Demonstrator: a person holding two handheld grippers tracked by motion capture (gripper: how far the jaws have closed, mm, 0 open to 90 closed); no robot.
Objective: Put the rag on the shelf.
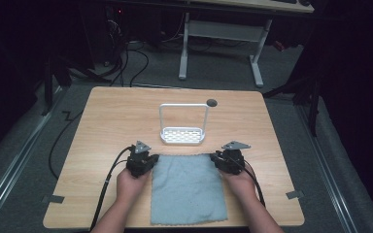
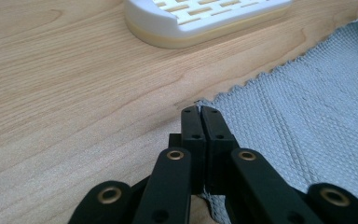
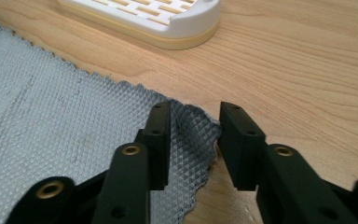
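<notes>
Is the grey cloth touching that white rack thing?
Apart. In the high view, bare wood separates the grey cloth from the white rack; the left gripper view shows the same strip of table.

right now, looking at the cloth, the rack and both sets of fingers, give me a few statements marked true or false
1. The left gripper has its fingers pressed together at the corner of the grey cloth. True.
2. The right gripper is shut tight on the cloth. False: its fingers stand apart, with the cloth's corner lying between them.
3. The white rack sits on top of the cloth. False: it stands on the bare wooden table, beyond the cloth's far edge.
4. The cloth lies spread flat on the table. True.
5. The two grippers are at the cloth's near corners, close to the person. False: they are at its far corners, on the rack's side.
</notes>
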